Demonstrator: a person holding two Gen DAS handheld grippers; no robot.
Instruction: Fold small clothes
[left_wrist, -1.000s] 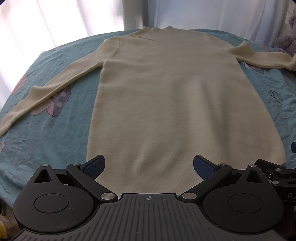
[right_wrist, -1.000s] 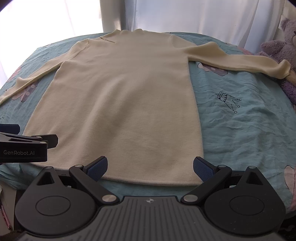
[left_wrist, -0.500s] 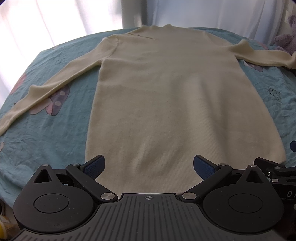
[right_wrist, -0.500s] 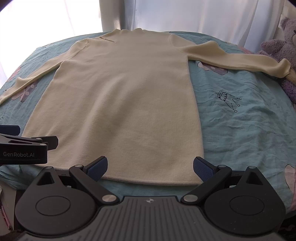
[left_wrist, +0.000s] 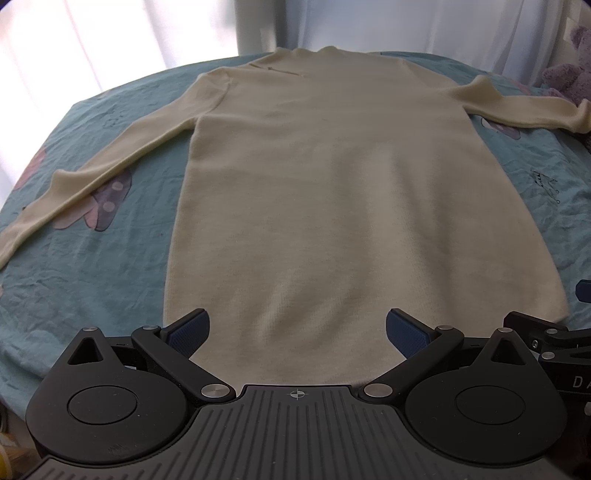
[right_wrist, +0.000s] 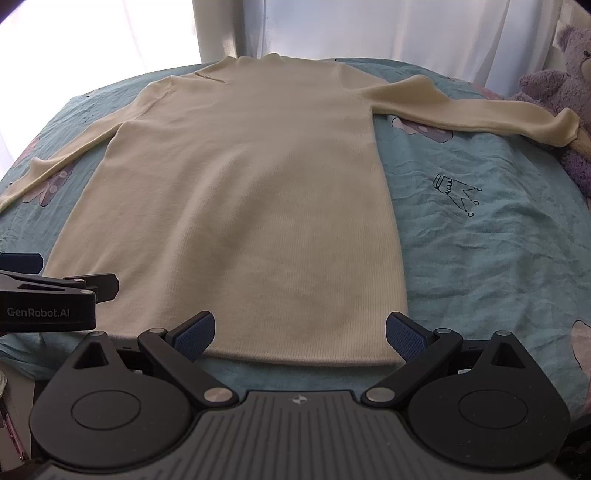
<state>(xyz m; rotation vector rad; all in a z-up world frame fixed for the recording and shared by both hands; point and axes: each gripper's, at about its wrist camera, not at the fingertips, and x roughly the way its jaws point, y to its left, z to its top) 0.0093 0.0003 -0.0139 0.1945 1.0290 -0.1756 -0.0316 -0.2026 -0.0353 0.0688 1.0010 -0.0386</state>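
One plush toy touching sweater sleeve end.

We see a plain cream knit sweater on a teal sheet w/ pink-purple mushroom prints & a black crown doodle. Plush toy at sheet's right edge is purple.

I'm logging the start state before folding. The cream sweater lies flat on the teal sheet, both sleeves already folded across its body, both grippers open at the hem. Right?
Not quite: the sleeves are not folded in; both views show them spread outward on the teal sheet. The cream sweater does lie flat, with the left gripper and right gripper open at the hem.
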